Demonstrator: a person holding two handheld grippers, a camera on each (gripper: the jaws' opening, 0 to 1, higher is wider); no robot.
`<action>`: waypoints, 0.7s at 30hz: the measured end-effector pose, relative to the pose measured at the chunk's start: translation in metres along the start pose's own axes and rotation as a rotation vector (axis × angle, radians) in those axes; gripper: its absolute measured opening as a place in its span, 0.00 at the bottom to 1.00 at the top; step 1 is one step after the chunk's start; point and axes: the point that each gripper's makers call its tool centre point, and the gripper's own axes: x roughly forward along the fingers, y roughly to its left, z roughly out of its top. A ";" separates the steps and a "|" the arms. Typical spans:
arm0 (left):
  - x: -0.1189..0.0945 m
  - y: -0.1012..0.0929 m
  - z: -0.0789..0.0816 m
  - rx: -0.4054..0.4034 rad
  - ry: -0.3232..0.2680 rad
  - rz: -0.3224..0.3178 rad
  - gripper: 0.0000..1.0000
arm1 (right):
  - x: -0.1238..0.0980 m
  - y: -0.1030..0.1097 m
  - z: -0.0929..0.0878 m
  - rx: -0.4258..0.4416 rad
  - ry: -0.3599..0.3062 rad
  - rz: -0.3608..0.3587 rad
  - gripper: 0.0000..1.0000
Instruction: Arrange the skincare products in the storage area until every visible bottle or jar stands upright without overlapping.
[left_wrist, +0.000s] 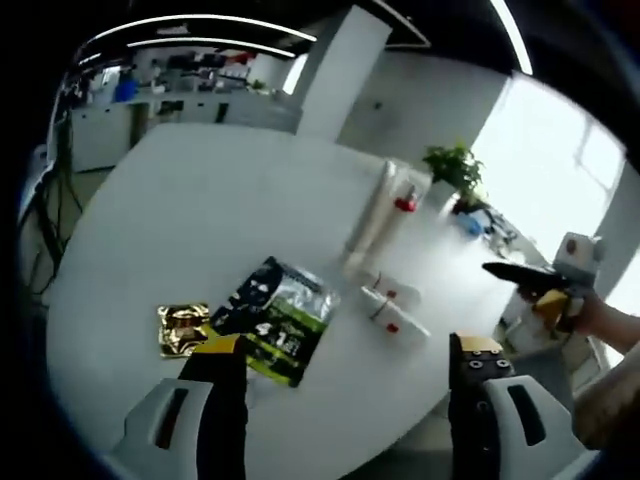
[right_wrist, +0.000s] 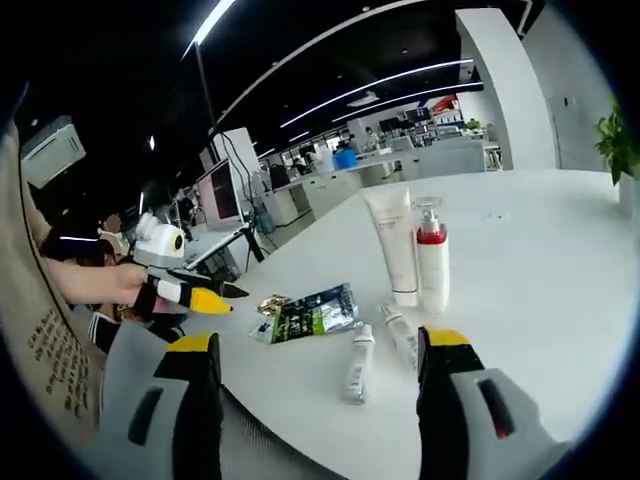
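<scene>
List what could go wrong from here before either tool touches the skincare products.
1. The two small tubes lie flat close to the table edge; a nudge might roll one off.
2. The tall white tube and pump bottle stand close together, so reaching for one may topple the other.
3. The foil sachets lie flat near the tubes and could get dragged along. Both the left tool and right tool are open.

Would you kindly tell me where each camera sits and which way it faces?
Left gripper view: rides the left gripper, jaws apart, facing across the white table toward sachets, small tubes and windows; a hand holds the right gripper at right.
Right gripper view: rides the right gripper, jaws apart, facing the tall tube, pump bottle and office; the left gripper at left.
Shared: table, sachets, bottles.
</scene>
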 end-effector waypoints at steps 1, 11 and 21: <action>-0.001 0.000 -0.002 -0.005 0.000 0.003 0.80 | 0.000 0.001 0.000 0.002 0.000 0.000 0.81; -0.019 0.008 -0.031 -0.019 0.033 0.056 0.80 | -0.002 0.006 -0.005 0.016 0.004 -0.001 0.80; -0.030 0.014 -0.039 -0.022 0.029 0.091 0.79 | -0.007 0.001 -0.019 0.035 0.028 -0.020 0.80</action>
